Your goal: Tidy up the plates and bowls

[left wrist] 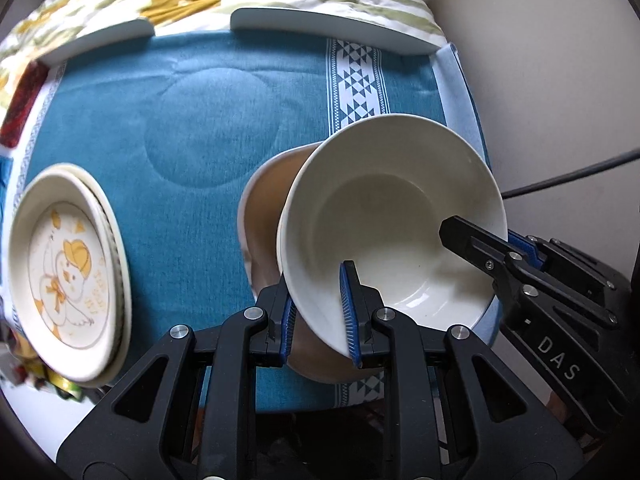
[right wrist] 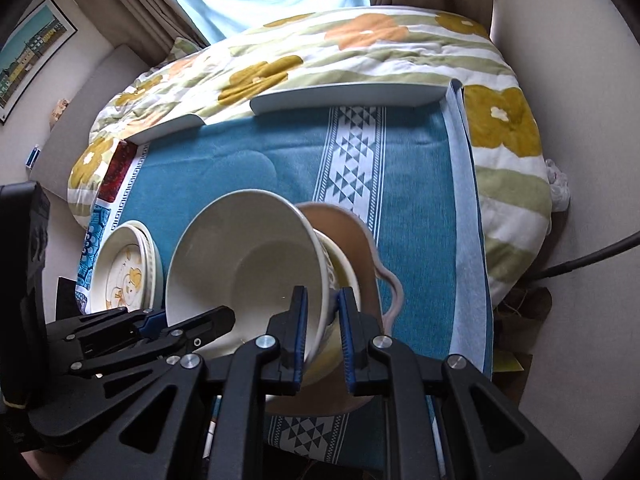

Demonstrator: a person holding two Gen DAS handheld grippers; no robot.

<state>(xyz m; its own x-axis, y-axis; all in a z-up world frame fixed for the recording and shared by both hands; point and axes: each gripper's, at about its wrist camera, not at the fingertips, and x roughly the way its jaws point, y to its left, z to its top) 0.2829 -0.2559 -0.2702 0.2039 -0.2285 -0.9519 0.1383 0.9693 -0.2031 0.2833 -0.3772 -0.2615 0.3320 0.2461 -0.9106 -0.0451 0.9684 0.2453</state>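
Both grippers are closed on the rim of one white bowl (left wrist: 392, 220), which sits tilted at centre-right of the left wrist view. Left gripper (left wrist: 320, 312) at the bottom centre of that view has one pad inside the wall and one outside, jaws narrowed to the thickness of the rim. Right gripper (right wrist: 323, 332), bottom centre of the right wrist view, pinches the opposite rim the same way; its outer pad lies against a yellow-patterned exterior.

Beneath and behind the white bowl is a tan bowl (left wrist: 272, 200) with a wavy edge, resting on the blue cloth (left wrist: 160, 120). Whether the two bowls touch cannot be told. Stacked duck-print plates (left wrist: 68, 272) lie at the lower left, well apart from the bowls.

Judgement: glazed ceramic, rigid, moderately heavy, slick under the pads and liable to chip. Rim grips on opposite sides are the sound hold; the tilt should be levelled before nesting it into the tan bowl.
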